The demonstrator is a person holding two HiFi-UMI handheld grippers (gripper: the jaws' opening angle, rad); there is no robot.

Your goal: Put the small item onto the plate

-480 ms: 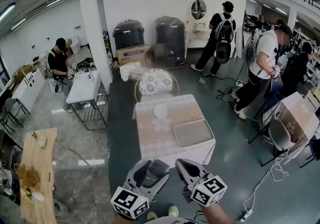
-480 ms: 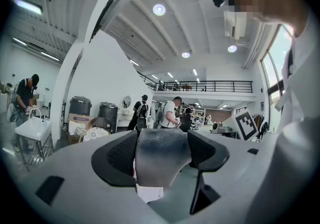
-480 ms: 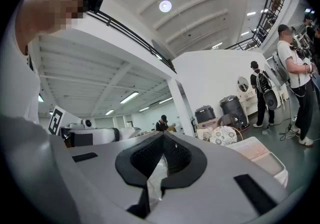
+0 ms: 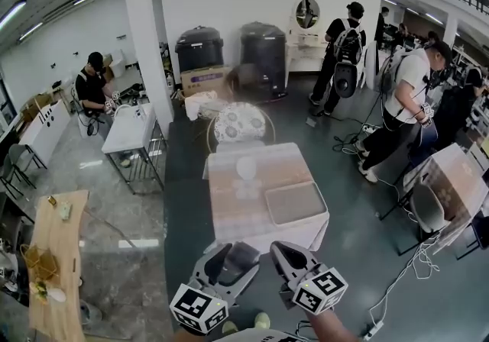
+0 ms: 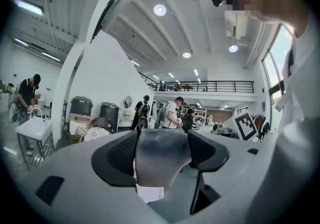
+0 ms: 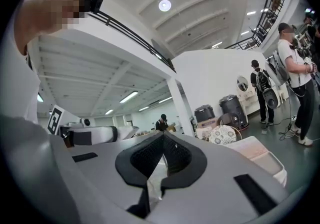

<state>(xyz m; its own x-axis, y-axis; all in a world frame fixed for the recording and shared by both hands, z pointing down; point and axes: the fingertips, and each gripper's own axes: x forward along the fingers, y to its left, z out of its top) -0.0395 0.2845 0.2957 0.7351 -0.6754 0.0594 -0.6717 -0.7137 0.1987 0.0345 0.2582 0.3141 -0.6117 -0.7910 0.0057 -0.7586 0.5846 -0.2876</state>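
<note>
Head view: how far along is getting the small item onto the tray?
Done: nothing; the tray looks bare. In hand: the left gripper grips a grey thing; the right gripper is shut, empty. Left: both hang short of the table; reach it, place the item.

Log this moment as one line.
left gripper: holds dark grey item | right gripper: shut, empty | plate: on table ahead

Head view: high, facing steeply down, far from table [image 4: 229, 207].
Left gripper view: on left gripper [image 4: 235, 255], level, along jaws.
Right gripper view: on right gripper [image 4: 284, 253], level.
Shared: dark bins [image 4: 200, 49].
</note>
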